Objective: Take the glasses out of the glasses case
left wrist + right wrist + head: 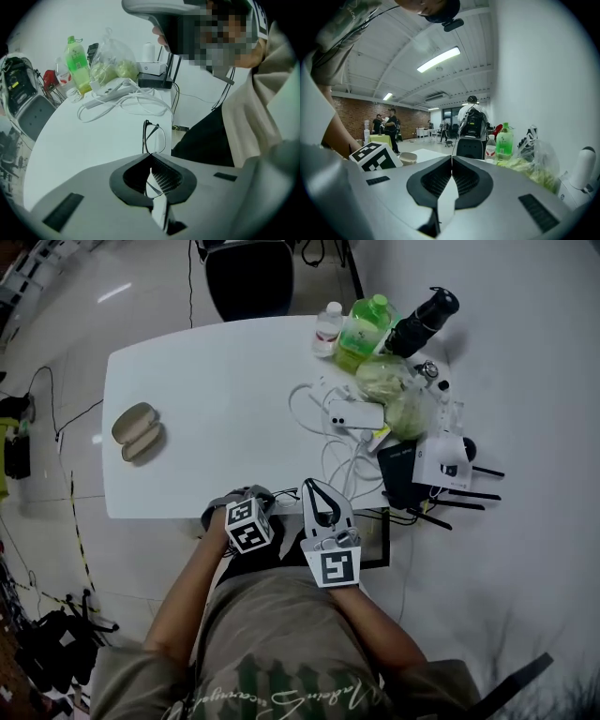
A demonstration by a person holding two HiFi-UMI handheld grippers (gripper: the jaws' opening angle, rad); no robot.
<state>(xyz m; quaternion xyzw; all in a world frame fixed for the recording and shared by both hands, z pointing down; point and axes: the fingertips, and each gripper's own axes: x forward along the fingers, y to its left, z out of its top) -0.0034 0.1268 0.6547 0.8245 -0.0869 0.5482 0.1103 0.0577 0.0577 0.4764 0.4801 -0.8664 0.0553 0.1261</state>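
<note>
White tabletop on a pale floor, black chair at its far edge.

- Glasses case: beige, lying open near the tabletop's left edge, well apart from both grippers.
- Glasses: dark thin frame, out of the case, at the near edge of the tabletop, standing on edge just past the left jaw tips.
- Left gripper: jaws clenched on the glasses.
- Right gripper: just beside the left one at the near edge, jaws pressed together with nothing between them.
- Right end of the tabletop, clustered: green bottle, clear bottle, plastic bag of greens, white cables, black router.
</note>
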